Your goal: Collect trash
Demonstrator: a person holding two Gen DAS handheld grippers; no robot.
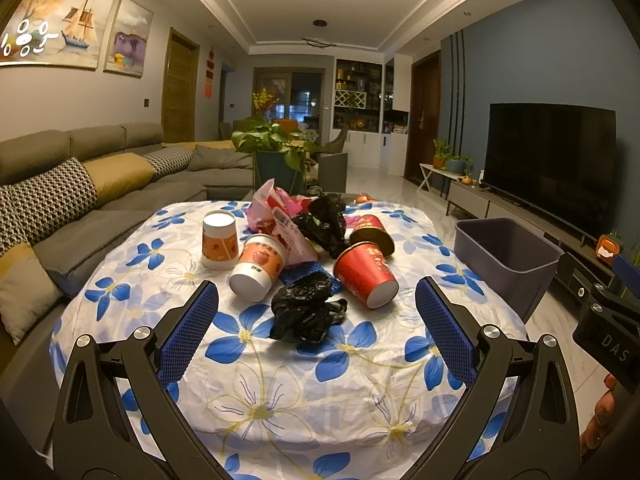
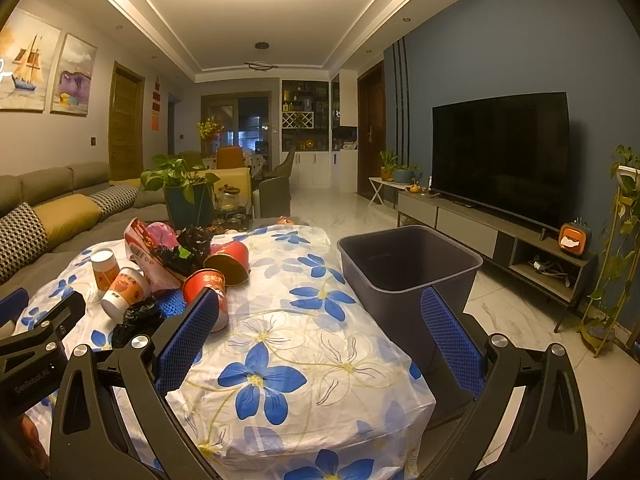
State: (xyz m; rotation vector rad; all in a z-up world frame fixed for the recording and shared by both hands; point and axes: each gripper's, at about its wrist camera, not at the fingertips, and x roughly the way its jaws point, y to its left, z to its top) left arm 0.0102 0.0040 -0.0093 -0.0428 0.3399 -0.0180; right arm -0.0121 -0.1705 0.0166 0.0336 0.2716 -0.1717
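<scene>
Trash lies piled on the flowered table [image 1: 280,360]: a crumpled black bag [image 1: 306,308] nearest me, a tipped orange-and-white cup [image 1: 258,266], an upright cup [image 1: 218,240], a tipped red cup [image 1: 366,274], a second red cup [image 1: 372,232], pink wrappers [image 1: 276,216] and another black bag [image 1: 326,220]. My left gripper [image 1: 316,312] hangs open just short of the near black bag. My right gripper [image 2: 320,320] is open over the table's right side, with the red cup [image 2: 206,286] at its left finger. A grey bin [image 2: 408,266] stands at the table's right edge.
A grey sofa [image 1: 100,184] with cushions runs along the left. A potted plant [image 1: 276,148] stands behind the table. The TV [image 2: 500,152] and its low console [image 2: 500,240] line the right wall, with bare tiled floor [image 2: 348,208] between.
</scene>
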